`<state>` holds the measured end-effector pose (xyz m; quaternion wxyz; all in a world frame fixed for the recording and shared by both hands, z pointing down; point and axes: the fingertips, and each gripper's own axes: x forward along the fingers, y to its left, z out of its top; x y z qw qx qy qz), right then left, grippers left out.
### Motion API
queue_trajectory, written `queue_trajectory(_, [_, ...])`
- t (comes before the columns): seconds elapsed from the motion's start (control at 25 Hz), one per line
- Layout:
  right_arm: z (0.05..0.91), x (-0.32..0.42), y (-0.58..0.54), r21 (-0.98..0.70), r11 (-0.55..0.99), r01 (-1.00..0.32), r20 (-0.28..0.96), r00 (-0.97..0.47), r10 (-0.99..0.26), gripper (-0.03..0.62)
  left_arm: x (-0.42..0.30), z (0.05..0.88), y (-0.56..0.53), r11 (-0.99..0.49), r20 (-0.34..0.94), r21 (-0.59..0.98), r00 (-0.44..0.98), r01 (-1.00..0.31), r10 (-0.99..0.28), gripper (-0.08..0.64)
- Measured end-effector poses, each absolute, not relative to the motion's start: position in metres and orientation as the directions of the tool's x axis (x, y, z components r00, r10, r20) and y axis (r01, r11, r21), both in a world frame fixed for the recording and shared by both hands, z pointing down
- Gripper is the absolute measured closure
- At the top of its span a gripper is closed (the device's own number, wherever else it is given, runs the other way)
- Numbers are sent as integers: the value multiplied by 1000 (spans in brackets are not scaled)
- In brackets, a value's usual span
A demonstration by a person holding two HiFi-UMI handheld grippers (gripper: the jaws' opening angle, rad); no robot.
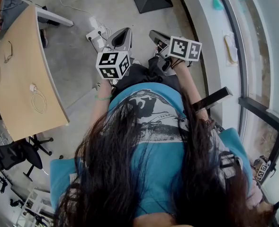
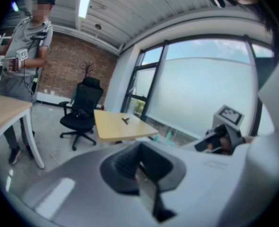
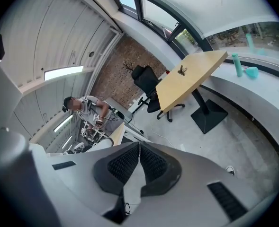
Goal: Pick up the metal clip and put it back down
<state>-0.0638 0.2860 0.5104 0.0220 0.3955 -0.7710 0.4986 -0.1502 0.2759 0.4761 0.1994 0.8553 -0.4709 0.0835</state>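
Holding both grippers up in front of a blue shirt [image 1: 153,131], nothing in either one. Left gripper [image 2: 140,148] has its jaws pressed together, empty. Right gripper [image 3: 139,145] same deal, ribbed pads [image 3: 125,163] clenched tip to tip. Clip [image 3: 182,70] looks like that small dark thing sitting on the yellow table [image 3: 196,82] across the room, well apart from both grippers. Black chair [image 2: 82,108] stands beside that table, and a person [image 2: 28,51] stands by another desk [image 2: 2,110].
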Motion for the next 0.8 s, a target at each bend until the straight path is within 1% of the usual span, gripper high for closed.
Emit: queue_trajectory(0.8, [510, -63, 283, -745, 191, -639, 437, -684, -584, 569, -152, 475, 270, -469, 326, 270, 538, -841, -777, 557])
